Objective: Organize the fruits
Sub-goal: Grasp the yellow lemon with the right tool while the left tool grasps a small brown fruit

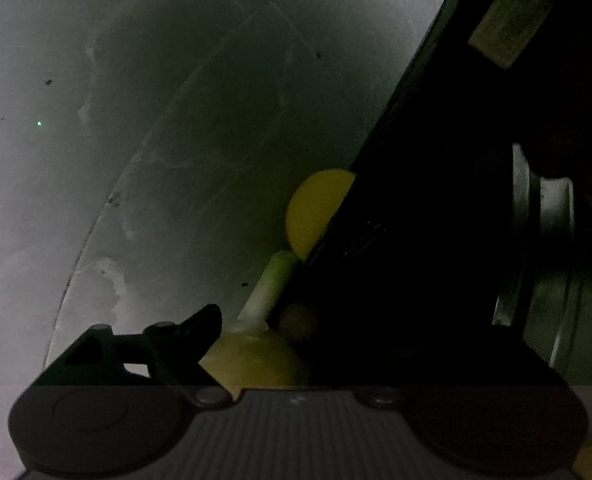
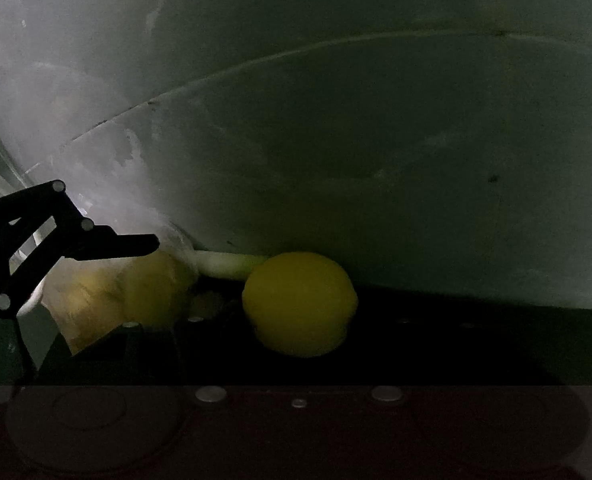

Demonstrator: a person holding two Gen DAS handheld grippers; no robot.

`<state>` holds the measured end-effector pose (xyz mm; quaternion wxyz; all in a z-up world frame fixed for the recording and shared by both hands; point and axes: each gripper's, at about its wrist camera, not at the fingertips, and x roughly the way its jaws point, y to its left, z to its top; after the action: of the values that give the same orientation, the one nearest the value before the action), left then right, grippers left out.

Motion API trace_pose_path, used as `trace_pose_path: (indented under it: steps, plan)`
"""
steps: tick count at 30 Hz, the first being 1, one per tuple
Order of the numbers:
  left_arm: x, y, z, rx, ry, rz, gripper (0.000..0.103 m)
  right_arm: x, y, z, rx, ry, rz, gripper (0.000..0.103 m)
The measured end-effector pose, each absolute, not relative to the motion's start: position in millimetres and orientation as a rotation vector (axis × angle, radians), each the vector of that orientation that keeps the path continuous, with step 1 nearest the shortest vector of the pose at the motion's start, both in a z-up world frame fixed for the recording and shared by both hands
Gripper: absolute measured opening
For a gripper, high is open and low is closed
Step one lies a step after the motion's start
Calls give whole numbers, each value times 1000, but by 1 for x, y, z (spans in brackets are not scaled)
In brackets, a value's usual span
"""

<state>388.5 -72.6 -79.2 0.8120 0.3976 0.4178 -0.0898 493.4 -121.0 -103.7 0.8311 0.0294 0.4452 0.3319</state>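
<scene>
Light: both views are very dark, so many details cannot be told.
Left part of the right wrist view: a black finger of the right tool points to the right, in front of a pale yellow fruit that looks wrapped in something thin and clear.
Middle of the right wrist view: a lemon lies on a dark surface, just below the pale wall, its long axis running left to right.
Behind the lemon: a pale green stalk lies against the wall, between the two fruits.
Right tool state: only one finger shows clearly; I cannot tell how wide it stands, and it holds nothing visible.
Left tool: one finger at lower centre, a yellow fruit close beside it; width cannot be told.
Key relation: the lemon lies right of the visible finger, near it; I judge the right tool nearer.
</scene>
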Motion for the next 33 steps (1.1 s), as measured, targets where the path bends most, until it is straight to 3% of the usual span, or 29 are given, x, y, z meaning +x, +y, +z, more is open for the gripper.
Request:
trace_pose_path:
  steps: [9, 14, 21, 30, 33]
  plan:
    - [406, -74, -90, 848, 946, -178, 79, 491, -150, -106, 94, 955, 648, 62]
    - [421, -65, -87, 786, 1016, -187, 63, 490, -153, -110, 106, 955, 641, 62]
    - [439, -57, -82, 798, 1108, -227, 59, 487, -154, -113, 125, 958, 635, 62]
    - [458, -57, -82, 819, 1197, -296, 43, 486, -156, -114, 134, 957, 635, 62]
    - [465, -53, -80, 775, 1225, -321, 33, 485, -158, -114, 135, 957, 638, 62]
